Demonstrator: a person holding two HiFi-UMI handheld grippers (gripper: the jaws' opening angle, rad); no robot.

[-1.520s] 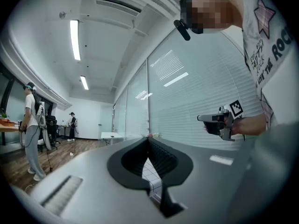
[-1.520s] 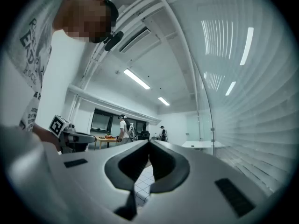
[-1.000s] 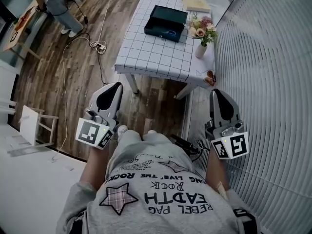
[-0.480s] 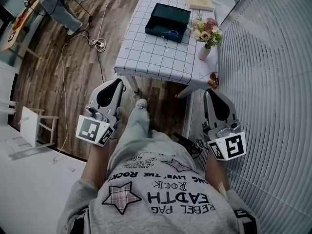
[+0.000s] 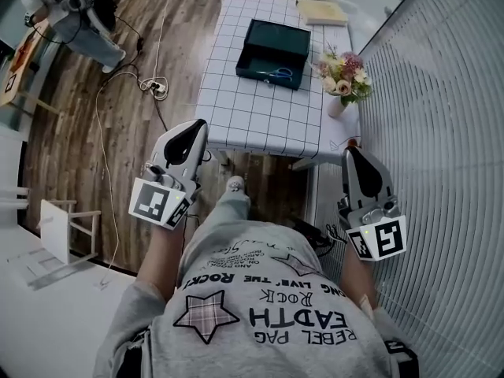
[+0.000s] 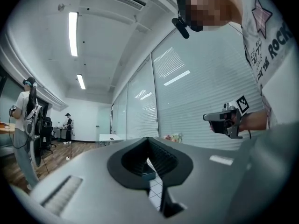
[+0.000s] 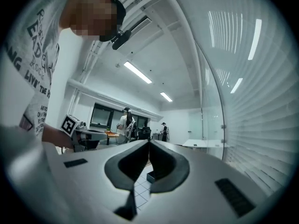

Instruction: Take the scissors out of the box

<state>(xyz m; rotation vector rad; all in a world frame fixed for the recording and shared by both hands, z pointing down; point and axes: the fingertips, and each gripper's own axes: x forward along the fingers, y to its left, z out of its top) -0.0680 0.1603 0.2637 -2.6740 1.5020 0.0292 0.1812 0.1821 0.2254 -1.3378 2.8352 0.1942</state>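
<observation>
The left hand-held gripper (image 5: 195, 126) and right hand-held gripper (image 5: 352, 153) are staying narrow, jaws together and empty, and are moving nearer the worktop (image 5: 260, 113) than before. The scissors (image 5: 277, 74) are lying in the box (image 5: 272, 44) at 12 o'clock.

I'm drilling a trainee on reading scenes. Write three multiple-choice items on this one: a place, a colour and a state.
1. Where are the scissors?
A in the box
B on the floor
C under the table

2. What colour are their handles?
A red
B blue
C yellow

3. How is the right gripper?
A open
B shut, empty
C shut on the scissors

Answers:
1 A, they lie inside the open box.
2 B, the handle loops show blue.
3 B, its jaws meet with nothing between them.
</observation>
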